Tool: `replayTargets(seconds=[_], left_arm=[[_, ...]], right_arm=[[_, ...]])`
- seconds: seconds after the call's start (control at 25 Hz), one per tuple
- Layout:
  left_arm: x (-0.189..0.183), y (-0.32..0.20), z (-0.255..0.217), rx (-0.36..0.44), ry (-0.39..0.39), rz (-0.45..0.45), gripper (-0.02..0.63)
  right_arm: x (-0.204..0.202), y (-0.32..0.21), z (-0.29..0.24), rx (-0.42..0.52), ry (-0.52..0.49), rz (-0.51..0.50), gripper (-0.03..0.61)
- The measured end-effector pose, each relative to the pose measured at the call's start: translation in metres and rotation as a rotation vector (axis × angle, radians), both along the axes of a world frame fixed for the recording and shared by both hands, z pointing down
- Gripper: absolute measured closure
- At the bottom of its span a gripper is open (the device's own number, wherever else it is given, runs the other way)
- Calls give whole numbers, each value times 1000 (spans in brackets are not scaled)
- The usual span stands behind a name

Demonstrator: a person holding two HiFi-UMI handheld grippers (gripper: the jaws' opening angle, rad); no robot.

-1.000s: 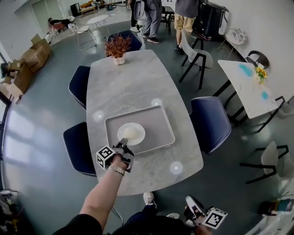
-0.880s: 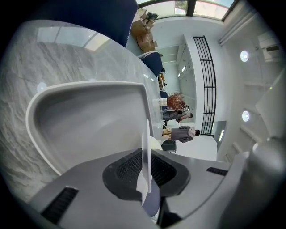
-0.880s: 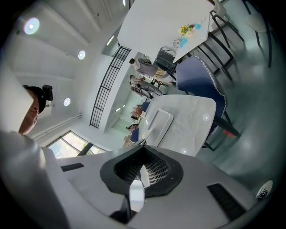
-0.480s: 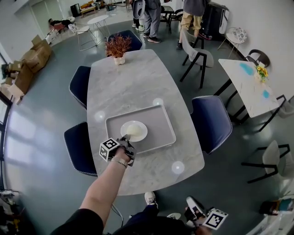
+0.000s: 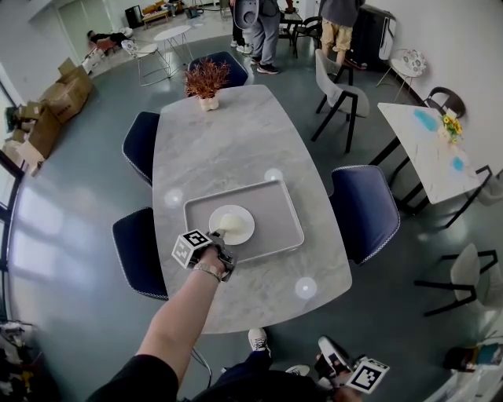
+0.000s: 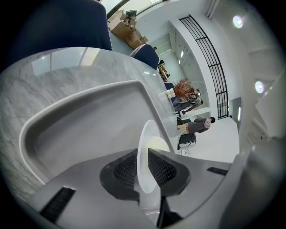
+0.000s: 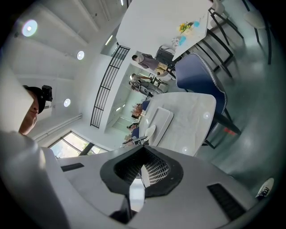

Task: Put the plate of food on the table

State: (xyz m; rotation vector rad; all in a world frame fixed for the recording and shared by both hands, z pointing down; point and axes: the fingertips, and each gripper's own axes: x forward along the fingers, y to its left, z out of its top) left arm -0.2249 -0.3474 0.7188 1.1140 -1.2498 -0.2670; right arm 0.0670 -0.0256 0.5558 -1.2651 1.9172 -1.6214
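Note:
A white plate [image 5: 233,224] with a pale mound of food [image 5: 226,223] sits on the grey tray [image 5: 271,212] on the marble table [image 5: 220,141]. My left gripper [image 5: 214,235] is at the plate's near-left rim. In the left gripper view, the plate [image 6: 147,152] runs edge-on between the pads of the left gripper [image 6: 142,167], which is shut on the rim. Its jaws have just eased slightly wider with the rim still between them. My right gripper [image 5: 326,349] hangs low beside the table's near end. In the right gripper view, the right gripper [image 7: 142,172] is shut on nothing.
A potted dried plant [image 5: 204,81] stands at the table's far end. Blue chairs [image 5: 365,212] [image 5: 140,251] flank the table. People [image 5: 263,23] stand beyond it. A white side table [image 5: 432,145] is at the right.
My left hand has rolled at the plate's rim, and its marker cube now sits higher and further right. The right gripper has stayed put.

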Motion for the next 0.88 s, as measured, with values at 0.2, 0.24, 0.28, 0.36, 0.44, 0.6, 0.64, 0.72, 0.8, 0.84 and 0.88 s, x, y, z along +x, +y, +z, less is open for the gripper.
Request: replayTargets(seconds=[0.2,0.24,0.28,0.36,0.44,0.6,0.64,0.72,0.8,0.84,0.88], left_arm=[[-5,6,2,-18,-75,40,520],[-6,7,2,-20,-92,48,500],[-6,8,2,-21,-104,56,466],[-4,11,0,-17,-116,77,388],[-4,15,-1,-7,-130,95,388],[-13,26,-9,50,-193,131,388],[-16,30,-11,66,-210,144,388],[-21,37,-17,104,-231,178,390],[-21,44,-29,169,-230,220,391],[-22,47,-37,207,-229,239,395],[-22,50,-45,245,-230,257,438]], right_arm=[[-2,0,1,-1,-5,3,569],[-2,0,1,0,-7,3,569],[-2,0,1,0,-10,4,569],[-1,-1,1,1,-17,4,569],[-1,-2,1,6,-23,0,569],[-6,-4,0,21,-31,-20,569],[-6,-4,0,21,-31,-25,569],[-9,-5,0,24,-29,-38,569],[-13,-8,-3,38,-25,-63,569],[-16,-10,-3,45,-23,-78,569],[-19,-12,-3,53,-24,-93,569]])
